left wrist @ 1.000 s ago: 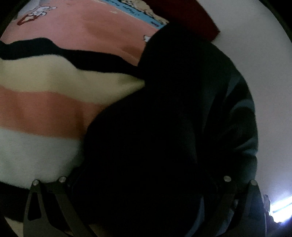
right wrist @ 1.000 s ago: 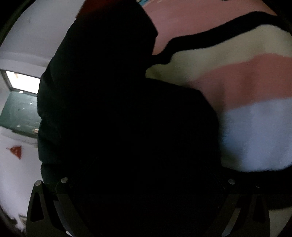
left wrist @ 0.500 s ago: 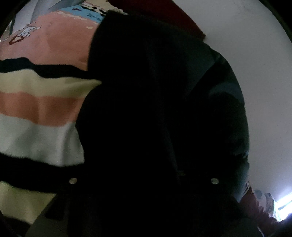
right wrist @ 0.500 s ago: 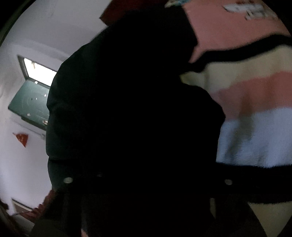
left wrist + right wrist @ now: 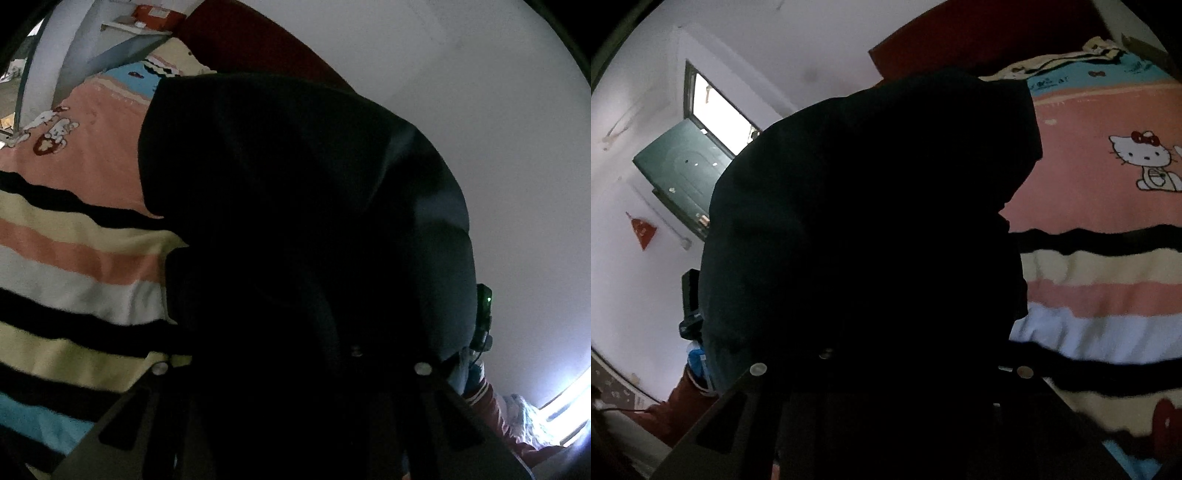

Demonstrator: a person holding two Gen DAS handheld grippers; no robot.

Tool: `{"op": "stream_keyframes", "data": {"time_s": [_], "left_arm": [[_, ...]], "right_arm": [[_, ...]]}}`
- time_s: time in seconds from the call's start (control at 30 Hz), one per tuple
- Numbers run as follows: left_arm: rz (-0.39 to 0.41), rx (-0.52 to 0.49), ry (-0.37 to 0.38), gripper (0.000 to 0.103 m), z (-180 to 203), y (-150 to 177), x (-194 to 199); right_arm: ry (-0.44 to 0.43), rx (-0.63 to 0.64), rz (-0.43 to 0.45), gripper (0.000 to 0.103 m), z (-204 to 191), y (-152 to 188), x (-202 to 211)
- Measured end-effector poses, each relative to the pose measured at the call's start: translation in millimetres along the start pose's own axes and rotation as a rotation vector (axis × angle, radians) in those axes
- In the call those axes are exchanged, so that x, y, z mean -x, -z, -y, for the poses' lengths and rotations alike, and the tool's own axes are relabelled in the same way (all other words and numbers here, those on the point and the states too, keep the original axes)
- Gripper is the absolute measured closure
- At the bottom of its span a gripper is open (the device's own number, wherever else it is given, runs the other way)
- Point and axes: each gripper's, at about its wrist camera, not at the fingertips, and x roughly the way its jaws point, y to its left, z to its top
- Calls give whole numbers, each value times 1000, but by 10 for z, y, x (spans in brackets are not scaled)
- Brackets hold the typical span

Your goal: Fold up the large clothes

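A large dark fabric garment (image 5: 295,229) (image 5: 868,221) drapes over both my left gripper (image 5: 291,387) and right gripper (image 5: 890,387), above the striped fleece blanket (image 5: 74,266); I cannot tell either grip.

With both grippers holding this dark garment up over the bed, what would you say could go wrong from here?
1. The dark garment hides both grippers' fingertips, so the grip cannot be checked; a slip could go unnoticed.
2. It hangs bunched, not flat, so laying it on the striped blanket may trap creases.
3. The fuzzy blanket may drag along with it, spoiling the fold.
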Motion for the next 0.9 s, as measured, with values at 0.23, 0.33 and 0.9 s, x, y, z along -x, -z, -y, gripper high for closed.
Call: {"op": "stream_keyframes", "data": {"time_s": [0.23,0.33,0.9], "left_arm": [[-124,69,-62,82,-424,262,-221],[-164,55,-130,79,-632,414,-450],[-82,26,-269,48,-907,279,345]], "right_arm": [[45,-91,-43,80,266,91,-236],[96,-157,-84,78,455,251,-486],[486,-150,54,18,798,355,51]]}}
